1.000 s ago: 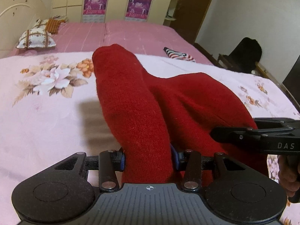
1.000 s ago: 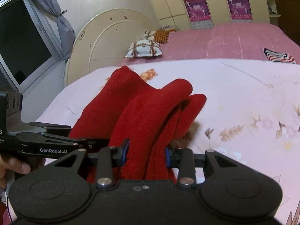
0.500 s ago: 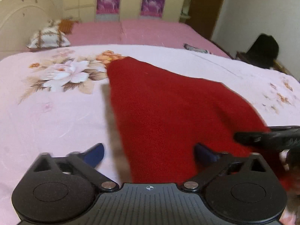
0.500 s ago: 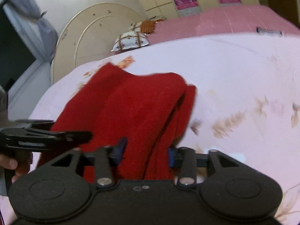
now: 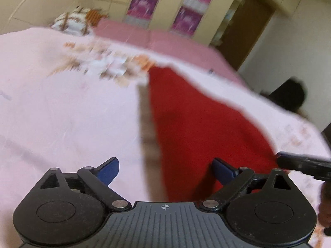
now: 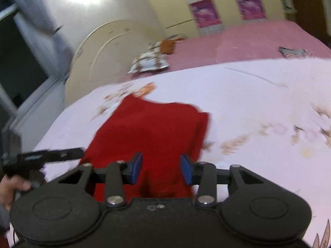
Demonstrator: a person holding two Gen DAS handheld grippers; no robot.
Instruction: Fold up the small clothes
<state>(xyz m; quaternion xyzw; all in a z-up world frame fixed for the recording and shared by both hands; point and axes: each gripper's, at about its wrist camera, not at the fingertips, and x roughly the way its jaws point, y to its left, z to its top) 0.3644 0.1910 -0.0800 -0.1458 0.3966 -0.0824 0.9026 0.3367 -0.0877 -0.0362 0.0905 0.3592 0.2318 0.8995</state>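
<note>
Lying flat on the floral bedsheet (image 6: 258,95), the red garment (image 6: 153,128) appears folded once. Left gripper (image 5: 165,170) and right gripper (image 6: 161,167) both stand spread, holding nothing; any further fold or tidying remains.

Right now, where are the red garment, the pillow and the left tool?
red garment (image 5: 198,128), left wrist view, middle of the cloth.
pillow (image 6: 150,63), right wrist view, its patterned face.
left tool (image 5: 165,170), left wrist view, between its open fingertips.
</note>
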